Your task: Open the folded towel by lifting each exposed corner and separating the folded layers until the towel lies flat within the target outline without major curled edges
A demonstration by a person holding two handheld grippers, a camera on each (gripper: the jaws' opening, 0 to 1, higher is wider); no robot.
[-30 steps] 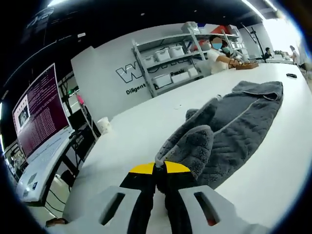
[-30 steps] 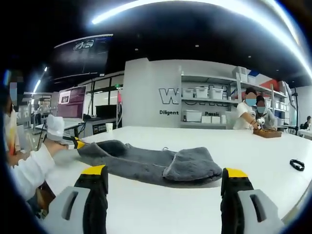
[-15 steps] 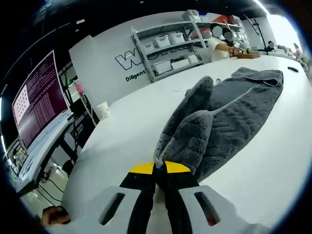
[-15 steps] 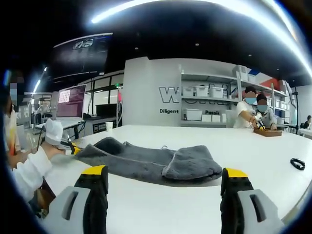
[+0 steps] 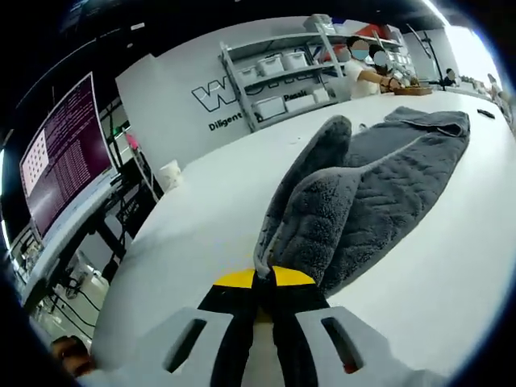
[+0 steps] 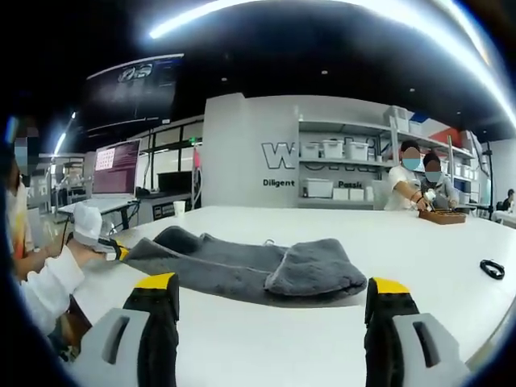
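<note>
On white table (image 6: 339, 339), plush grey towel (image 5: 355, 201) corner pinched in left claw (image 5: 264, 278), right claw (image 6: 270, 298) spread wide.

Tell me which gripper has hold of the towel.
The left gripper: shut on the grey towel's corner. The right gripper is open, short of it.

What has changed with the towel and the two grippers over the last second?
The left gripper, still shut on a corner of the grey towel, has lifted that corner, raising its near end off the white table. The right gripper stayed open and off the towel, whose far folded end is unmoved.
</note>
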